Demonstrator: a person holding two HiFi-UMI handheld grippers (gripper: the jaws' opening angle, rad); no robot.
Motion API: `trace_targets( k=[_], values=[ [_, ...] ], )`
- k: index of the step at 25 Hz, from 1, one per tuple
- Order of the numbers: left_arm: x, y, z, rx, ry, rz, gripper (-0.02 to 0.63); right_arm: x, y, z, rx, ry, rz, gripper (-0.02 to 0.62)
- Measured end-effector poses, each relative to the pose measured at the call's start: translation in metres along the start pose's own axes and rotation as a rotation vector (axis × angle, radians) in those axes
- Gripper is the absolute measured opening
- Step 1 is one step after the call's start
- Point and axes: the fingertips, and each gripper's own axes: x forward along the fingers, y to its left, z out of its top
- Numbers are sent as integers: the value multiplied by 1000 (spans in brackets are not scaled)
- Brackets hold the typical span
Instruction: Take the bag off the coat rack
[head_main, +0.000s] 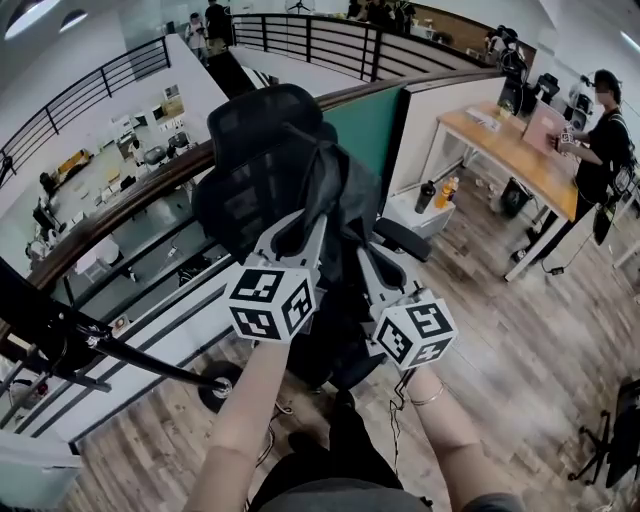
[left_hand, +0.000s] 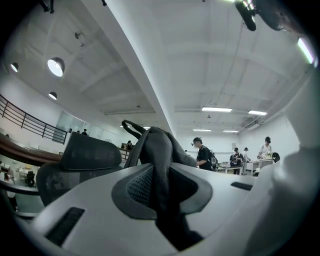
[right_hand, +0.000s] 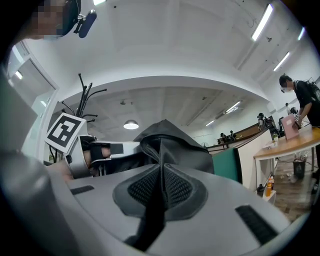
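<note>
A black bag (head_main: 338, 195) hangs between my two grippers, above a black mesh office chair (head_main: 255, 150). My left gripper (head_main: 303, 228) is shut on a strap of the bag (left_hand: 159, 160), which runs up between its pads (left_hand: 137, 187). My right gripper (head_main: 366, 258) is shut on a fold of the bag's dark fabric (right_hand: 172, 142), pinched between its pads (right_hand: 180, 187). The coat rack (head_main: 60, 335), a black stand with thin branches, is at the lower left, apart from the bag. Its branch tips (right_hand: 85, 95) show behind the left gripper's marker cube (right_hand: 64, 131).
A green partition (head_main: 365, 125) and a curved rail stand behind the chair. A wooden desk (head_main: 520, 155) with a person (head_main: 605, 130) beside it is at the right. Bottles (head_main: 447, 190) sit on a low white cabinet. My legs are below on the wood floor.
</note>
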Motion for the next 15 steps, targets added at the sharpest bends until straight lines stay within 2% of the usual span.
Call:
trace_targets(
  k=[8,15],
  values=[
    [74,-11,-48,-25,64,-37,78,9,-79,-28,54,48,-72,28],
    [131,0,-101,-62,137,-40,77,30,-138,-69,100,118,-112,28]
  ],
)
